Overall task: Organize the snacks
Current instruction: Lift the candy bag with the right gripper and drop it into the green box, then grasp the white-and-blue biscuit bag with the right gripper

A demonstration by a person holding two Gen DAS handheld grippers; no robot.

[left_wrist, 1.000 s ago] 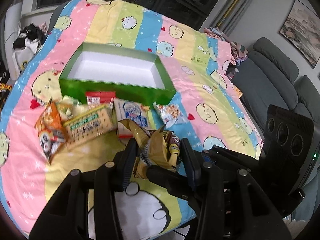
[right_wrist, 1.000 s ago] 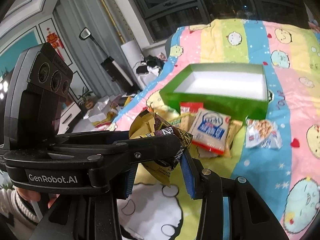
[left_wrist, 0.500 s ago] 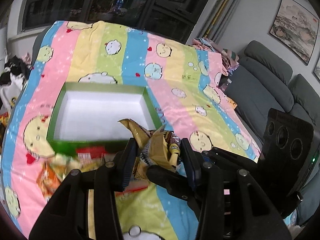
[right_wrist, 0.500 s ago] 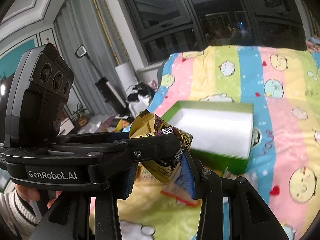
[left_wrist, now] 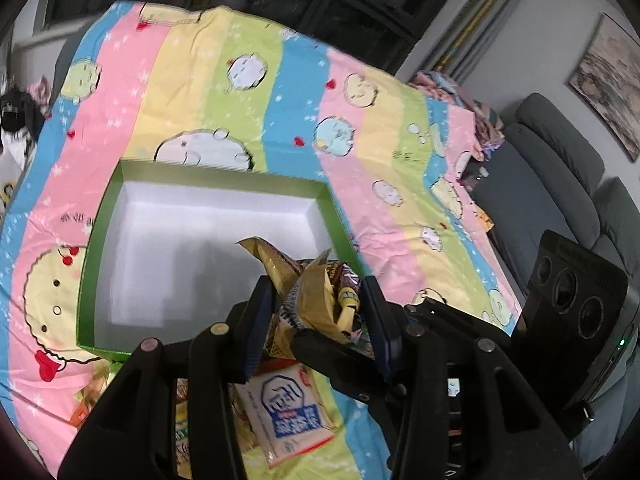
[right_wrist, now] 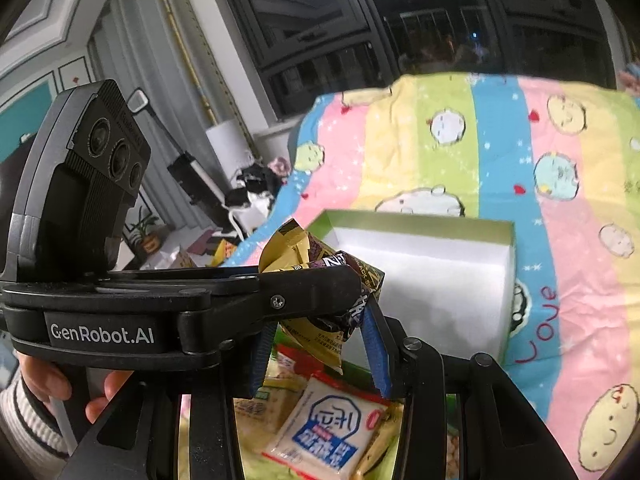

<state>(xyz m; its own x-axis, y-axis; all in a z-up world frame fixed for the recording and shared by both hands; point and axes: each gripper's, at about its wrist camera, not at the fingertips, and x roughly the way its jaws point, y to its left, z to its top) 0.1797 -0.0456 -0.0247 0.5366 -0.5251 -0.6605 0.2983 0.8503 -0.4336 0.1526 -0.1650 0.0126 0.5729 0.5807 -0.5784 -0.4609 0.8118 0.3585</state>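
Item: crumpled gold snack packet point(left_wrist: 316, 300), foil-type wrapper with dark printed panels. Location: held in the air above the near right corner of the green box point(left_wrist: 102, 216), just over its rim; the box interior is white and holds nothing visible.

Hold: both claws grip it. The left claw point(left_wrist: 316, 320) pinches the packet's middle between its blue pads. The right claw point(left_wrist: 332, 354) crosses in front of the left wrist camera, one finger clamped against the same packet; in the right wrist view the packet point(right_wrist: 320, 280) is bunched between the right claw point(right_wrist: 320, 344) and the left claw's finger point(right_wrist: 304, 292).

Handling, by judgement: light, soft, crinkly, probably slippery film; contents possibly crushable. The bunched middle gives the surest purchase; the loose flared corners would likely slide out.

Other stock: white and blue cracker packet point(left_wrist: 286, 412) lying flat on the striped cartoon bedsheet point(left_wrist: 240, 92), just in front of the box's near wall; further packets beside it, partly hidden by the claws.

Risk: the packet may catch on the box rim when let go.
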